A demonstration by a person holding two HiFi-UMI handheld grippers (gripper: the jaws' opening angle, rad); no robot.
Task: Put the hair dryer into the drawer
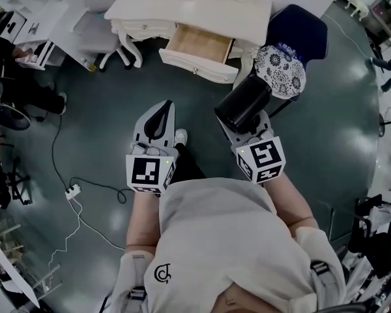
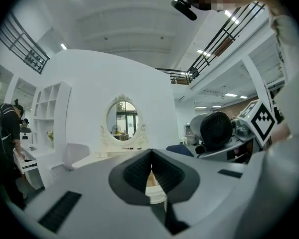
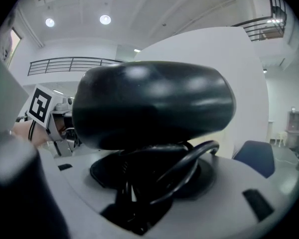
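Observation:
A black hair dryer (image 1: 243, 103) sits in my right gripper (image 1: 246, 121), whose jaws are shut on its handle and cord. In the right gripper view the dryer's body (image 3: 154, 103) fills the middle, with its black cord (image 3: 189, 166) looped over the right gripper (image 3: 149, 180). My left gripper (image 1: 158, 117) is beside it, shut with nothing in it. In the left gripper view its pads (image 2: 162, 171) meet at the tip, and the dryer's rear grille (image 2: 218, 129) shows to the right. The white dressing table's wooden drawer (image 1: 201, 47) stands pulled out ahead of both grippers.
A dark blue chair (image 1: 303, 25) with a round patterned cushion (image 1: 281, 70) stands right of the drawer. A white chair (image 1: 101, 34) is to its left. A power strip (image 1: 72, 190) and cable lie on the floor at left. A person (image 1: 13, 77) is at far left.

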